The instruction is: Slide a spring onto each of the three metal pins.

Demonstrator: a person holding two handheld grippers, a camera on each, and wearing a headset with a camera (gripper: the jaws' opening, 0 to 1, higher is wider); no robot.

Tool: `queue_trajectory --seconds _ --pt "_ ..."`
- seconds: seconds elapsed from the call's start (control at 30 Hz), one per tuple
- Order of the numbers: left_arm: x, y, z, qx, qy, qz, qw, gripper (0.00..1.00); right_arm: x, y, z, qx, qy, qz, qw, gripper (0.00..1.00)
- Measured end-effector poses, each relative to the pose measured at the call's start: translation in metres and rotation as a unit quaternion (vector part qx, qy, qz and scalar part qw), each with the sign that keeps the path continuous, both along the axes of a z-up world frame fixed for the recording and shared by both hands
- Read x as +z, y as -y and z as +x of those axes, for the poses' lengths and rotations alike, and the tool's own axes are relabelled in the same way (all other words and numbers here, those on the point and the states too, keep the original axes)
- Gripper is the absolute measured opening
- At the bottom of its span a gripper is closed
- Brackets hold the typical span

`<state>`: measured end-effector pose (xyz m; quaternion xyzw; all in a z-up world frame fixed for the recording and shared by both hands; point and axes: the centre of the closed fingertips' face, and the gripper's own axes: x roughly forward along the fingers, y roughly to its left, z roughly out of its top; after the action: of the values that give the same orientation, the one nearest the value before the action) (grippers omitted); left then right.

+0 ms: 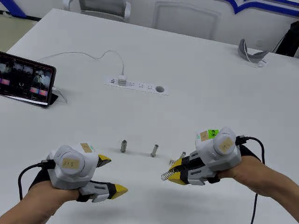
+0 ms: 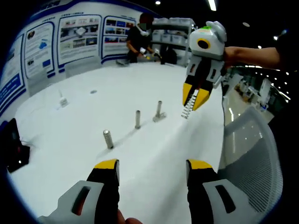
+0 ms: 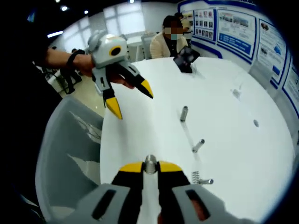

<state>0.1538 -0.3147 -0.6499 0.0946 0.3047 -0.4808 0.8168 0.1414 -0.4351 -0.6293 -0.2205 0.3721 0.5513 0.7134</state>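
Three small metal pins stand in a row on the white table [image 1: 201, 93]: a left pin [image 1: 124, 146] that looks thicker and ribbed, a middle pin [image 1: 154, 150], and a right pin [image 1: 182, 155] just behind my right gripper [image 1: 175, 171]. That gripper is shut on a spring [image 1: 167, 175] that sticks out past its yellow tips, also visible as the spring [image 3: 149, 164] and the spring [image 2: 187, 111]. A second spring [image 3: 195, 176] lies beside the nearest pin [image 3: 207, 181]. My left gripper [image 1: 112, 175] hovers open and empty at the lower left, short of the pins [image 2: 138, 119].
A white power strip [image 1: 135, 85] with a plugged cable lies behind the pins. A tablet [image 1: 25, 78] stands at the left edge, and a grey headset-like object [image 1: 250, 51] rests at the far right. A mesh chair [image 2: 257, 154] stands by the table; people sit at the far side.
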Motion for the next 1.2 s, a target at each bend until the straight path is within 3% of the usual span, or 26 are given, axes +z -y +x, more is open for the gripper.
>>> queue_trajectory --seconds 0.53,1.2 --pt "0.003 -0.012 0.005 0.039 -0.005 -0.008 0.9992 0.76 -0.003 0.009 0.038 0.001 0.012 -0.02 0.9997 0.13" --pt "-0.002 -0.023 -0.009 0.054 -0.018 -0.008 0.9984 0.77 -0.009 0.008 0.084 0.01 0.027 -0.04 0.9988 0.13"
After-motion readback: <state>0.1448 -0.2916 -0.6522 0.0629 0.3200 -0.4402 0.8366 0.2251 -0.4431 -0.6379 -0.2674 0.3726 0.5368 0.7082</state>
